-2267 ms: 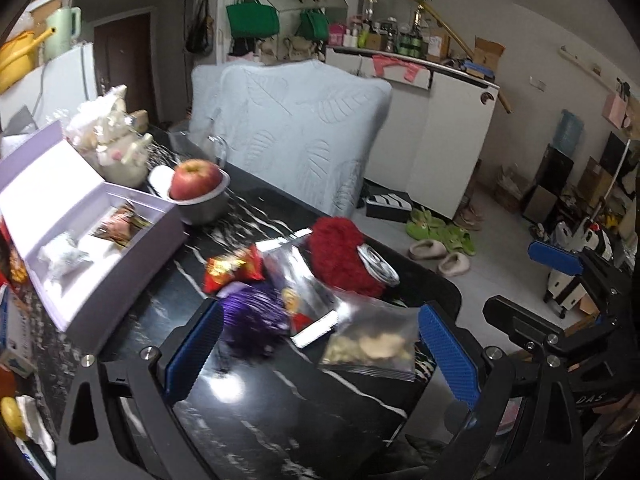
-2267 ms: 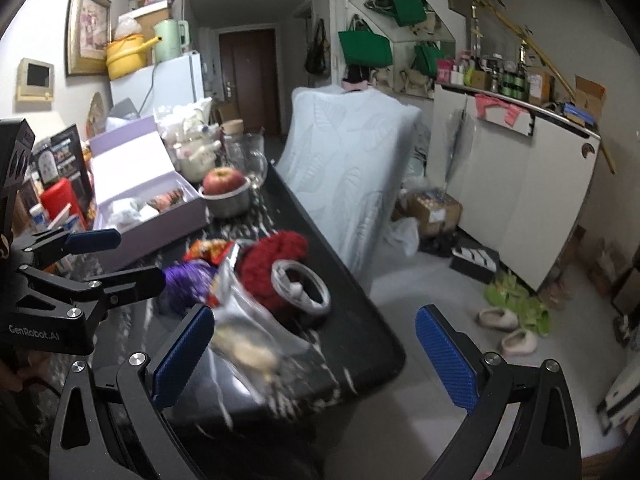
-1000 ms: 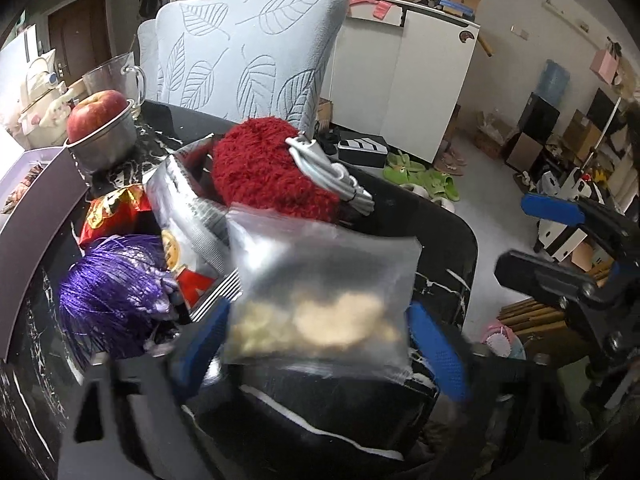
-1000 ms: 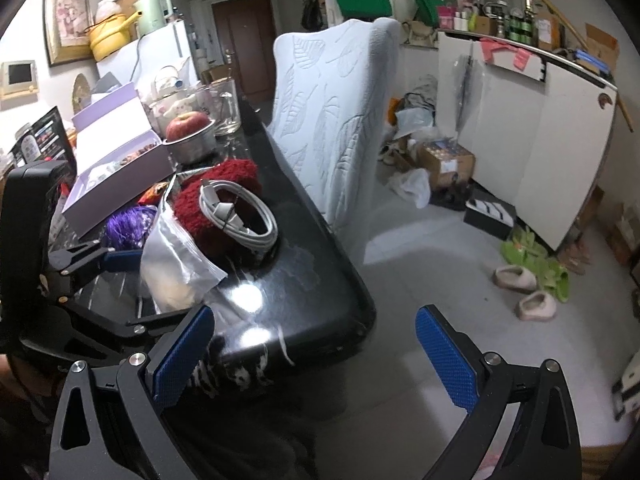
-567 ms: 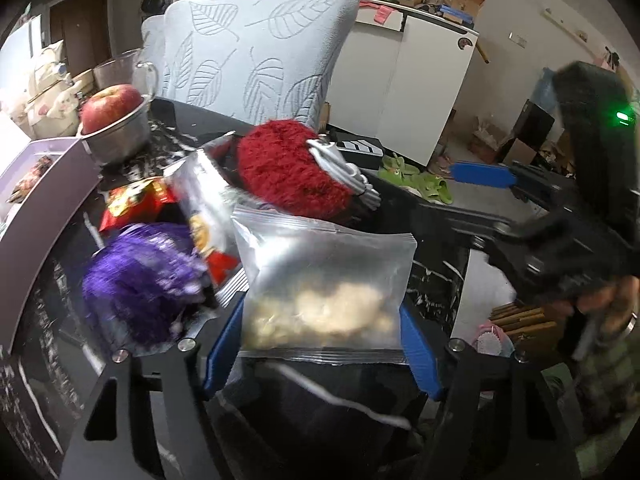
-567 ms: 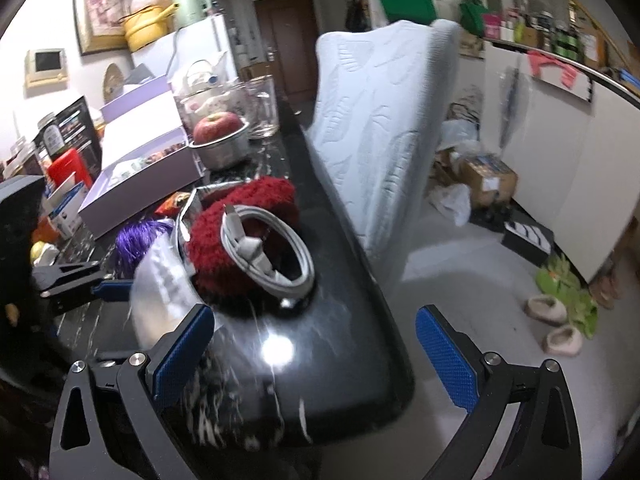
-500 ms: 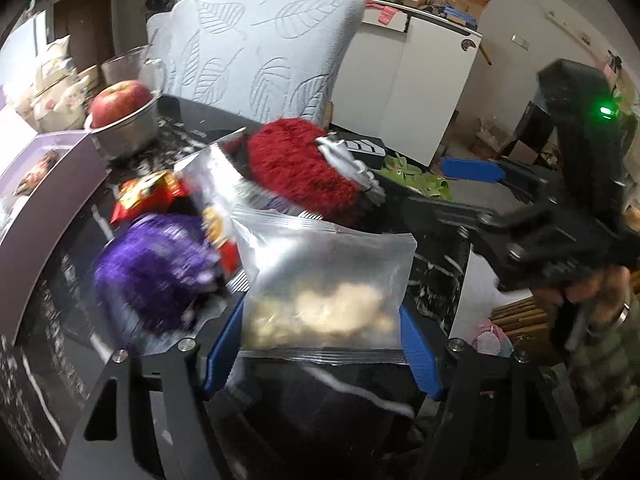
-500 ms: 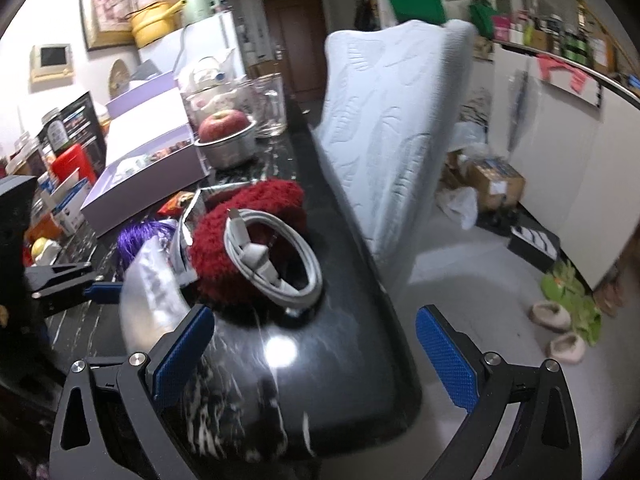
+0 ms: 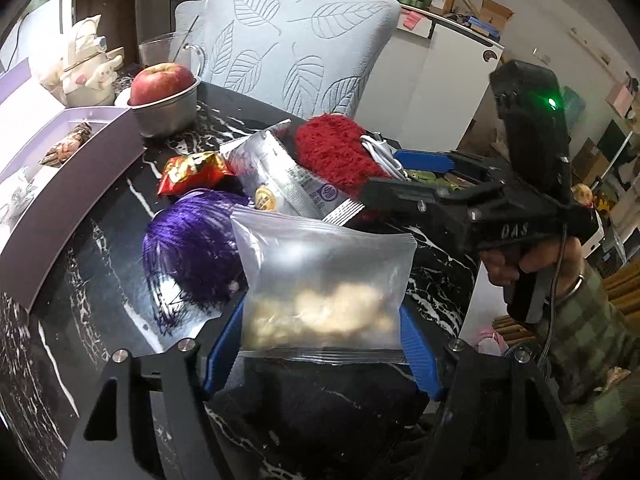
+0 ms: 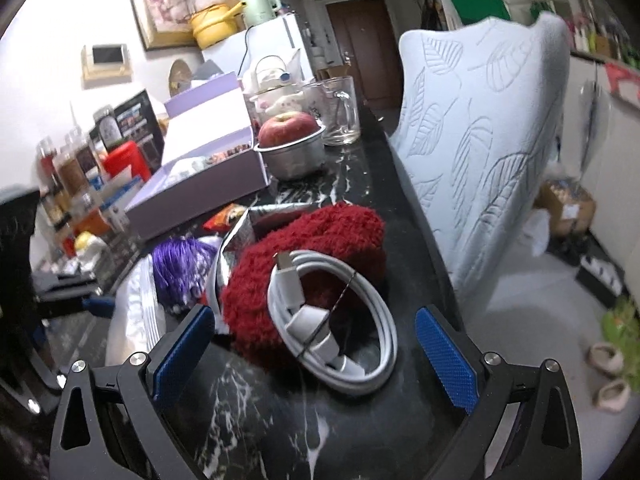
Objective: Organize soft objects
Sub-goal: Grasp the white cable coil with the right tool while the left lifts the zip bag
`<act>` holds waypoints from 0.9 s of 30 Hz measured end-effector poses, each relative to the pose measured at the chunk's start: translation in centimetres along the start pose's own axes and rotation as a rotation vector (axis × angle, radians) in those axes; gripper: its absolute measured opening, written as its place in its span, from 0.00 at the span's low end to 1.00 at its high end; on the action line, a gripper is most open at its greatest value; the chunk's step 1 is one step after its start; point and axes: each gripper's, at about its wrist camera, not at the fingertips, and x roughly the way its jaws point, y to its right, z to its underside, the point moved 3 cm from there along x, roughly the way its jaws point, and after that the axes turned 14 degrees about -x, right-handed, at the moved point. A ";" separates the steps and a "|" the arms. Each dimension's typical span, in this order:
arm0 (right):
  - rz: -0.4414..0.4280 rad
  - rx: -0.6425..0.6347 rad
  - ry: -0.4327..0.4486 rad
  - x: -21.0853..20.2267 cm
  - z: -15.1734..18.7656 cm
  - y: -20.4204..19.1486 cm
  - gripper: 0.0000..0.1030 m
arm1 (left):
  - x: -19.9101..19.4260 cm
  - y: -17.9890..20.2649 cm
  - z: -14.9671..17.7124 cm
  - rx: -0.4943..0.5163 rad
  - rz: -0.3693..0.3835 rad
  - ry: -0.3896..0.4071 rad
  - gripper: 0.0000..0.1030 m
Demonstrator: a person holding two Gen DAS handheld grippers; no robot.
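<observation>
The left gripper (image 9: 322, 342) has its fingers clamped on the lower sides of a clear bag (image 9: 324, 280) of pale lumps, having just closed in on it, and holds the bag upright above the black marble bench (image 9: 96, 280). Just behind the bag lie a purple tassel ball (image 9: 192, 252), a silver packet (image 9: 288, 184), a red snack packet (image 9: 190, 170) and a red fuzzy ball (image 9: 336, 152), all bunched together near the bench's edge. A coiled white cable (image 10: 332, 320) rests against the front of the red fuzzy ball. The right gripper (image 10: 316, 352) sits low at the bench's edge with its fingers apart, one on each side of the cable and touching neither it nor the ball. In the left wrist view a hand (image 9: 532, 264) in a plaid sleeve grips its handle. Further back stand an apple (image 9: 162, 84) in a metal bowl (image 9: 168, 114), a glass mug (image 10: 338, 110) and an open lilac box (image 10: 208, 176). A leaf-patterned chair back (image 9: 296, 52) rises beside the bench.
</observation>
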 end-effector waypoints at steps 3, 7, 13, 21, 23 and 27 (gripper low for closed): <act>-0.029 0.061 0.013 0.0 0.0 1.0 0.87 | 0.2 0.3 -0.3 0.005 0.011 -0.004 0.70; -0.077 0.087 0.011 0.1 0.3 1.3 0.74 | 0.5 0.7 -0.4 0.012 0.022 -0.016 0.70; -0.067 0.078 -0.001 -0.4 0.6 0.6 0.45 | 0.2 0.6 -0.3 0.009 0.015 -0.009 0.70; 0.032 0.072 -0.050 -2.1 1.8 -0.9 0.44 | -0.7 0.1 0.5 -0.005 0.006 0.001 0.70; 0.049 0.074 -0.053 -2.6 2.3 -1.4 0.44 | -1.1 0.0 0.8 -0.008 0.009 0.004 0.70; 0.057 0.075 -0.061 -3.3 2.9 -2.6 0.43 | -1.9 -0.2 1.7 -0.021 0.011 0.010 0.70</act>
